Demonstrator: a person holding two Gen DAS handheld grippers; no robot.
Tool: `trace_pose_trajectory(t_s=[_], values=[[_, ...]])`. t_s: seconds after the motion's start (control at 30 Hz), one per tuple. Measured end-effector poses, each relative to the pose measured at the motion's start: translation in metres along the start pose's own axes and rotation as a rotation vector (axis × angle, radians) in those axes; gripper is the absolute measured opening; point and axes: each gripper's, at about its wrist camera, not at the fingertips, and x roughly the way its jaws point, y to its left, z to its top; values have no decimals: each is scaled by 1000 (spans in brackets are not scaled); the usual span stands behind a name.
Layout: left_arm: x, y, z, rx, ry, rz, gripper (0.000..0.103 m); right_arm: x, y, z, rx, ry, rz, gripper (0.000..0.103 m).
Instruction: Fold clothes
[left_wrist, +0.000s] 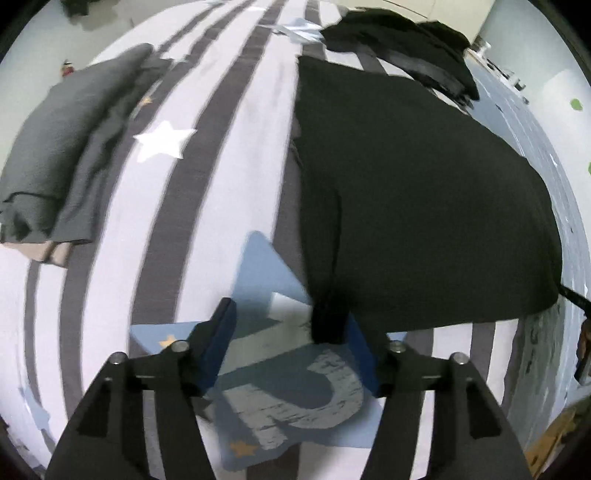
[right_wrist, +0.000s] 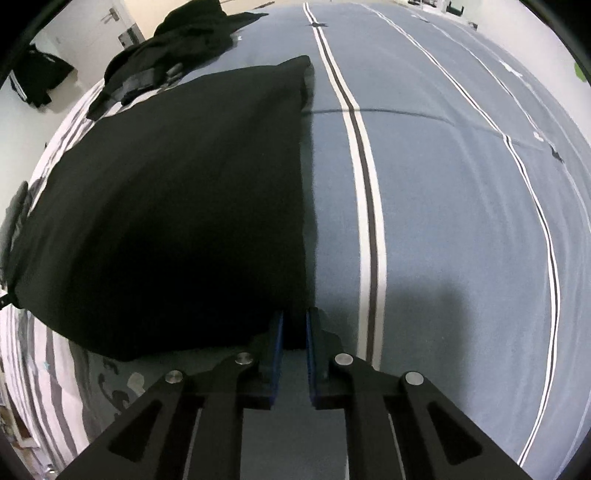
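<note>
Black garment lies spread flat on the bed cover, filling the centre and right of the left wrist view and the left half of the right wrist view. It appears to be a soft, light knit with no stiffness: expect it to drape, sag between two grip points and slide easily over the smooth cover. Grip at corners or along a hem, pinching all layers together, and keep both grips level to prevent the fold from skewing.

Left gripper stands about half open at the lower centre of its frame; the near corner of the garment drapes over its right finger, but the pads do not press on it. Right gripper is nearly closed, pinching the garment's near right corner between its blue pads.

Further dark clothes lie piled at the upper right; a grey folded item rests at the left.
</note>
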Motion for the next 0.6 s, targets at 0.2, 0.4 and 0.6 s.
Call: trace_pose_trajectory(t_s=[0.2, 0.4, 0.6], values=[[-9, 10, -6, -57, 6, 104, 60, -2, -12, -9, -13, 62, -86, 12], [-15, 5, 3, -86, -46, 80, 60, -20, -36, -13, 126, -16, -6, 13], [6, -37, 32, 10, -69, 5, 60, -19, -9, 7, 90, -100, 90, 28]])
